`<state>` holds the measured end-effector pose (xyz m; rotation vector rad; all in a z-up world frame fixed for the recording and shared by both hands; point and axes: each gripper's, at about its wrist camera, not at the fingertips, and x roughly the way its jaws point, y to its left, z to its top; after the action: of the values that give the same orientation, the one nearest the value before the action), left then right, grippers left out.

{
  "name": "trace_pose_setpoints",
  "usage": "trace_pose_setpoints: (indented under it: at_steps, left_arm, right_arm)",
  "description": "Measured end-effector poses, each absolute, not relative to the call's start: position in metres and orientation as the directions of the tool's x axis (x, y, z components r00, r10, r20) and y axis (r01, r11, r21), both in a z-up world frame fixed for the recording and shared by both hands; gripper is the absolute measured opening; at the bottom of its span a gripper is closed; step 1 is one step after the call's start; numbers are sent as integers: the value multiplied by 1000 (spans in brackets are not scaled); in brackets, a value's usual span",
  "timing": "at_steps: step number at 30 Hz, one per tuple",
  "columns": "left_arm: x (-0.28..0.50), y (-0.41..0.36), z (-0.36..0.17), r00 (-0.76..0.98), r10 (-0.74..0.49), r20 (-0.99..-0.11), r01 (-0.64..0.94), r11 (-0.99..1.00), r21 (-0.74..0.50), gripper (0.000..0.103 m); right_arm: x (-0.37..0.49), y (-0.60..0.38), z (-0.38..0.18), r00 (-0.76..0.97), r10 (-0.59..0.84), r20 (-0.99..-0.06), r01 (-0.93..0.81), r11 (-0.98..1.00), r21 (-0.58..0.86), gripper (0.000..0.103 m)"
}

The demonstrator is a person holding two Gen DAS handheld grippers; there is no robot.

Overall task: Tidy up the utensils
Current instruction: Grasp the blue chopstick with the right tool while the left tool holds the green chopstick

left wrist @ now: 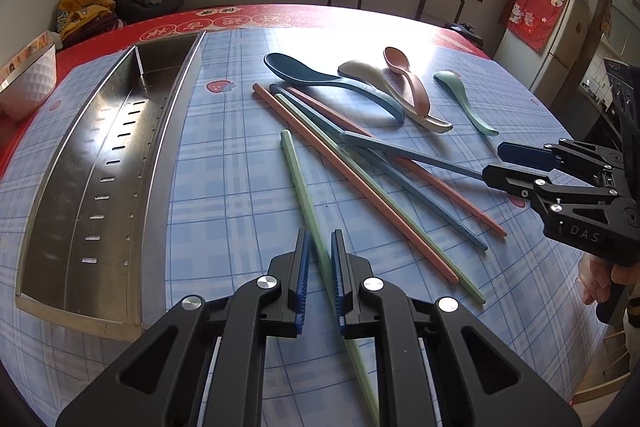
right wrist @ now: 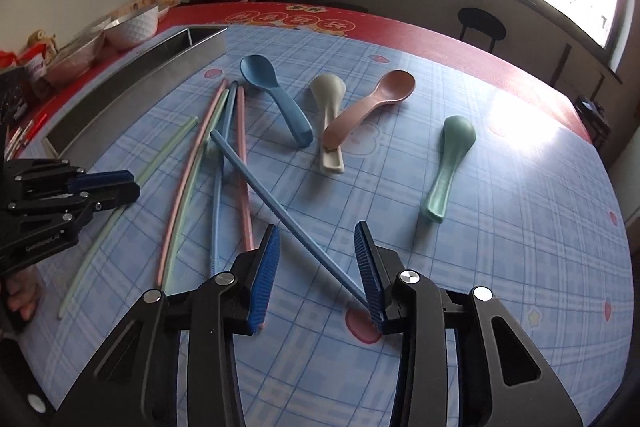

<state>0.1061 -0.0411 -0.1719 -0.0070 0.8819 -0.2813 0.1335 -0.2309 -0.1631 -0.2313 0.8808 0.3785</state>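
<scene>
Checked blue tablecloth (left wrist: pixel 224 163) over a red-edged table, bright window behind. Steel organizer tray (left wrist: pixel 108 163) fills the left of the left-wrist view, lying empty, so nothing sorted yet by the look of it. Chopsticks and four spoons are scattered at centre and upper right.

Left gripper (left wrist: pixel 320 283), bottom centre, has its jaws nearly together on a green chopstick (left wrist: pixel 302 187), the stick running up between the pads. It is clamped near one end, probably so the rest can swing over into the tray.

Right gripper (right wrist: pixel 316 275), bottom centre of its own view, is only partly closed. A blue chopstick (right wrist: pixel 280 211) lies diagonally between the jaws and touches the right-hand pad; the left-hand pad stands clear (not a grip yet, I'd say). That stick crosses over the pink chopsticks (right wrist: pixel 244 163), so it is the easy one to take first. Teal spoon (right wrist: pixel 448 163) sits apart, right of centre.
</scene>
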Motion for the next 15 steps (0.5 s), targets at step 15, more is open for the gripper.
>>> trace_pose_setpoints:
  at_steps: [15]
  left_arm:
    - [106,-40,-173,601,-249,-760,240,963,-125,11]
  right_arm:
    - [162,-236,-172,440,327,-836,-443,889,115,13]
